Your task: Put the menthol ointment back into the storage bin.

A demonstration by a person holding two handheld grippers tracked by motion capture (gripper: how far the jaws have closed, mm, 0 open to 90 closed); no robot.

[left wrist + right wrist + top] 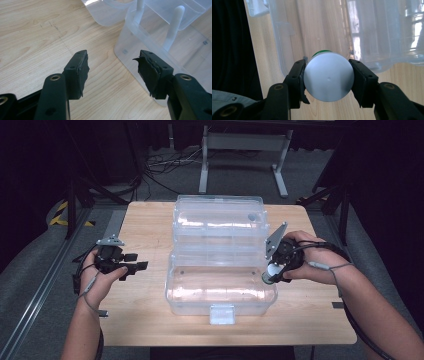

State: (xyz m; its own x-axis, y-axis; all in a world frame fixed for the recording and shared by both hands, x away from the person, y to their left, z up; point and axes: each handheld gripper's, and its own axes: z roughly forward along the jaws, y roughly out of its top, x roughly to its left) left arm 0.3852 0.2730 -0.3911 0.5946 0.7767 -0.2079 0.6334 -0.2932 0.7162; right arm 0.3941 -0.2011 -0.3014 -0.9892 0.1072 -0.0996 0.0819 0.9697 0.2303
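Though tiny from above, can [328, 80] between right gripper [327, 80] pads.

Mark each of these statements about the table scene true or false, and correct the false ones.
1. The right hand-held gripper grips a round can by its sides. True.
2. The left hand-held gripper holds a spoon. False: its jaws stand open with nothing between them.
3. The clear plastic box on the wooden table has its lid shut. False: the lid is swung open toward the far side.
4. The can shows a green edge behind its silver end. True.
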